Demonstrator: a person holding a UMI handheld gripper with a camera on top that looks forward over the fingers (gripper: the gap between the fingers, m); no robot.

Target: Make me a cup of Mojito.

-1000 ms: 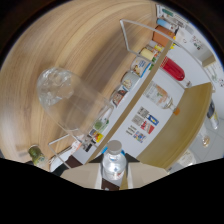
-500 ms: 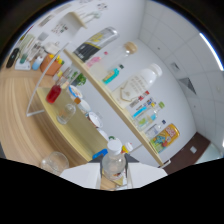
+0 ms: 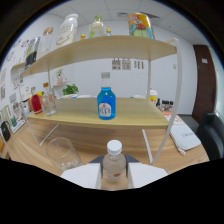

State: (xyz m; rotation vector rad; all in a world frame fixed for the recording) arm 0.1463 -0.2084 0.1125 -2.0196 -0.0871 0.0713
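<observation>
We hold a small clear bottle (image 3: pixel 114 161) with a white cap upright between the two fingers of the tongs (image 3: pixel 114 176); both pale fingers press against its sides, so the tongs are closed on it and carry it above the counter (image 3: pixel 30 150). We judge the upright hold to be deliberate: it keeps the contents in until pouring is wanted.

Just ahead of the tongs and to one side stands an empty clear glass (image 3: pixel 63 152) on the counter, apart from the bottle. We take it to be the cup for the Mojito, placed low and in the open so that the bottle can be tipped over its mouth.

Beyond the glass runs a wooden shelf unit (image 3: pixel 100 116). On its lower board a blue bottle (image 3: pixel 106 101) stands alone near the middle, label toward us, within easy reach; red bottles (image 3: pixel 36 102) stand at the far end. The upper board (image 3: pixel 105 46) bears taller containers, likely kept out of the working path.

We judge the task to be under way, with the pour into the glass not yet begun.
</observation>
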